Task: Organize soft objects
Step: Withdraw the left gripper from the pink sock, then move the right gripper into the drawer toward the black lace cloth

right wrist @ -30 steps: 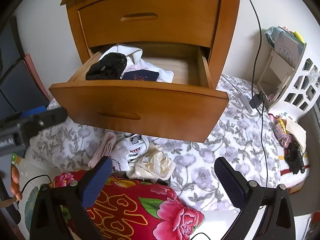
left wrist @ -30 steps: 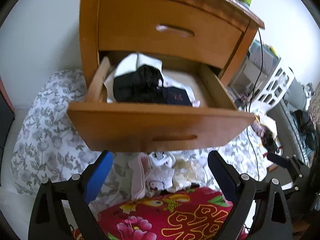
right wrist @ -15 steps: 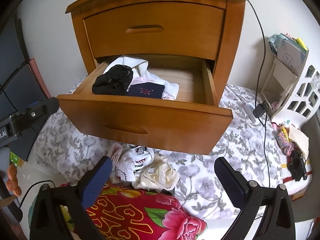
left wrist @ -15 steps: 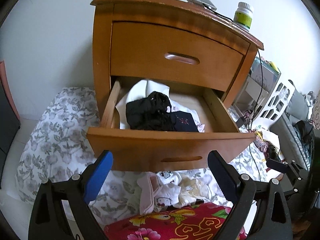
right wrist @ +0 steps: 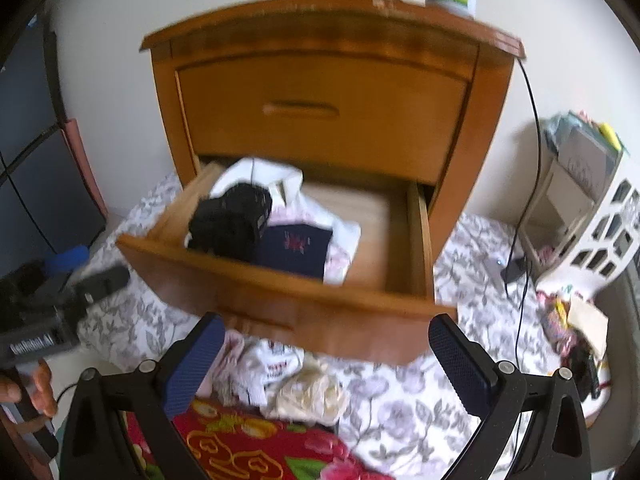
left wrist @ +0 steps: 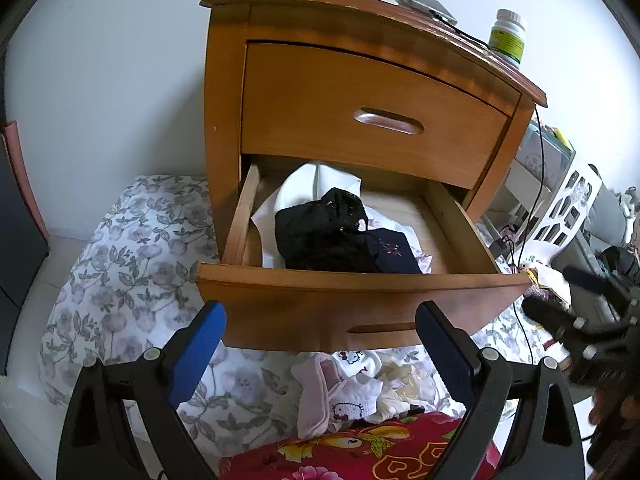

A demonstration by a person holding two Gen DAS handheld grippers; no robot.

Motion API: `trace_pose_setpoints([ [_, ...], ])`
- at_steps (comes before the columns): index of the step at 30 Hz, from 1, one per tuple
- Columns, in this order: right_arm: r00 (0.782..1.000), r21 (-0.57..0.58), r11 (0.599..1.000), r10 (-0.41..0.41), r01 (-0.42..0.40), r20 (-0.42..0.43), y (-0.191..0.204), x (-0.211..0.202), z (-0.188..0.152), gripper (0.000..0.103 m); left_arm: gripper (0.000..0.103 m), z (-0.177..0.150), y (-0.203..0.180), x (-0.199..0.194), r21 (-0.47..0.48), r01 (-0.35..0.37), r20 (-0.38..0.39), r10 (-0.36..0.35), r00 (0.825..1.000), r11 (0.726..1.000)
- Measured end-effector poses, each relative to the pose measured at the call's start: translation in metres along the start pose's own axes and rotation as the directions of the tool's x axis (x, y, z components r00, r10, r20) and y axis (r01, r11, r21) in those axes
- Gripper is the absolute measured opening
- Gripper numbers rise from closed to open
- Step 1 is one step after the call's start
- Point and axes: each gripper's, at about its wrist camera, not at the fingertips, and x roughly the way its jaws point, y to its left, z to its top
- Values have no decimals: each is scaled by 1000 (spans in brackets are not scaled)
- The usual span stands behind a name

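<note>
Centrally, the open lower drawer point(left wrist: 360, 280) holds a black garment point(left wrist: 320, 232) and navy cloth point(right wrist: 296, 250) at its left, bare boards at right, while socks point(left wrist: 344, 396) lie below its front edge between the empty, wide-spread left gripper point(left wrist: 320, 356) and right gripper point(right wrist: 324, 364).

The nightstand point(left wrist: 372, 92) is showing glossy varnished wood; black lace cloth point(left wrist: 320, 228) is lying matt in the drawer point(left wrist: 352, 292), and the tool pads point(right wrist: 460, 364) are looking rubbery, finely textured.

L gripper point(left wrist: 320, 344) & R gripper point(right wrist: 322, 354): jaws wide apart, empty.
</note>
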Motion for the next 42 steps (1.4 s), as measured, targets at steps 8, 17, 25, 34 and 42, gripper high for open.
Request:
trace_pose_setpoints([
  [8, 997, -17, 999, 35, -34, 68, -2, 1, 46, 103, 96, 5, 8, 1, -10, 9, 35, -9, 999, 1000],
  [17, 993, -46, 996, 79, -75, 84, 0, 17, 80, 103, 96, 6, 20, 8, -44, 13, 38, -12, 999, 999],
  [25, 995, -94, 992, 91, -88, 36, 10, 42, 90, 103, 96, 6, 23, 15, -40, 34, 28, -33, 999, 999],
  [34, 991, -66, 991, 110, -115, -72, 13, 84, 92, 99, 96, 6, 25, 22, -34, 42, 20, -41, 999, 999],
  [42, 974, -15, 988, 150, -155, -169, 14, 122, 96, 87, 96, 6, 27, 29, -30, 54, 9, -54, 999, 998],
])
